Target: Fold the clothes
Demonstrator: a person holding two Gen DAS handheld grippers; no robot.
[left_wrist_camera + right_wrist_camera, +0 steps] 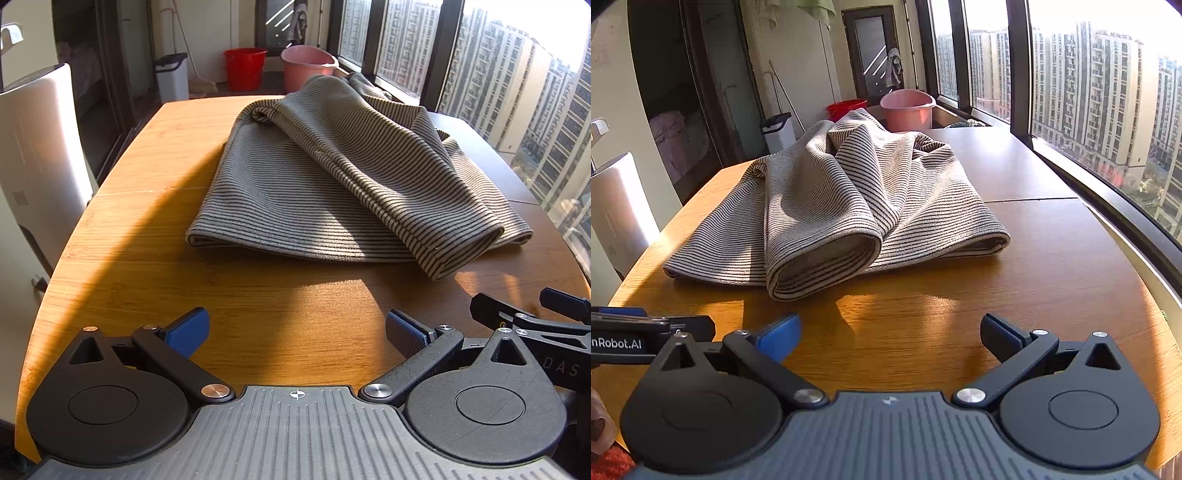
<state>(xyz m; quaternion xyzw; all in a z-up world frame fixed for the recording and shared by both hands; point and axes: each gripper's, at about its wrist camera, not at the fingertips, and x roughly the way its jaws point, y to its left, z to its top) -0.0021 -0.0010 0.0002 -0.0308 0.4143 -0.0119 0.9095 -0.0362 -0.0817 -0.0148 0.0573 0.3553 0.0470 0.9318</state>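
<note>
I am at a wooden table (147, 229) by big windows (1082, 96), with tall buildings outside and warm sun on the wood.

My left gripper (297, 332) hangs over the near edge of the table. Its blue fingers (188, 330) stand wide apart with nothing between them. My right gripper (890, 334) is the same: jaws wide, holding nothing, over the near edge. The two sit side by side, so each one can see a bit of the other at its side. I think both are held back and wide so they can take hold of cloth.

Past them, in the middle of the table, lies the striped garment (332, 177). Its wide hem faces the near edge. One part is laid loosely over the rest in a soft roll with bumps, so it is not a flat, neat fold. This could be a fold half made, or cloth just dropped there; I cannot tell which.

Beyond the far edge stand a pink bucket (908, 109), a red bucket (244, 68) and a white bin (171, 75).

I can read "nRobot.AI" on the other gripper's side in the right view, and "DAS" in the left view.
</note>
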